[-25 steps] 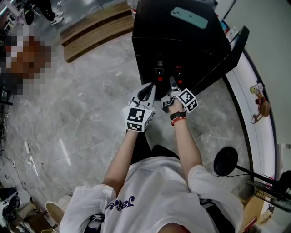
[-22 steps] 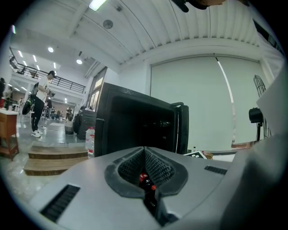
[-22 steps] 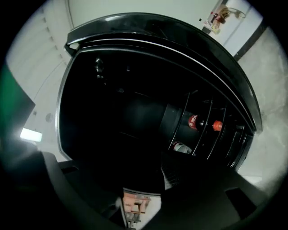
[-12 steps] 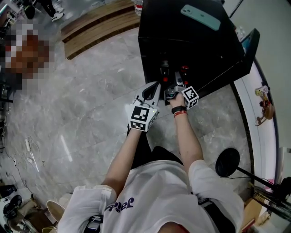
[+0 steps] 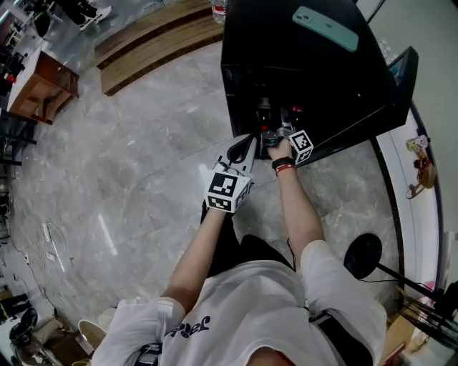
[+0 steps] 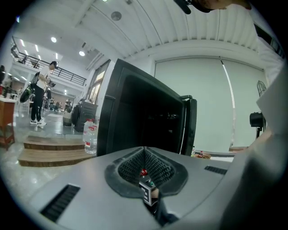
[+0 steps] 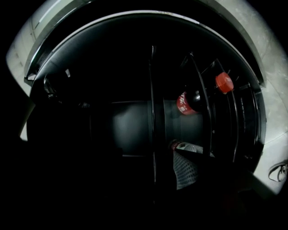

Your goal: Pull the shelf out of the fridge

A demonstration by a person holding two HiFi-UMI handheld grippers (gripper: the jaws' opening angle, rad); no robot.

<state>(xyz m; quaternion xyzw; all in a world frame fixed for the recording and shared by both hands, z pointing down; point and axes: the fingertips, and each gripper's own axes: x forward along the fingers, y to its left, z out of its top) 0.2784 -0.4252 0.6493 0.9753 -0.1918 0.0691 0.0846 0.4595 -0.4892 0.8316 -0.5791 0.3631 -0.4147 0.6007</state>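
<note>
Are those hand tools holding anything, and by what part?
Nothing is held. The left gripper is shut, empty, outside the fridge; the right gripper has just been opening its jaws inside, near the wire shelf, nothing between them.

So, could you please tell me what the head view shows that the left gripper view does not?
Only the head view shows the teal phone lying on top of the fridge. Only the left gripper view shows the ceiling, its lamps and a railing far off. Both show the black fridge, its open door, the water bottle and the wooden steps.
</note>
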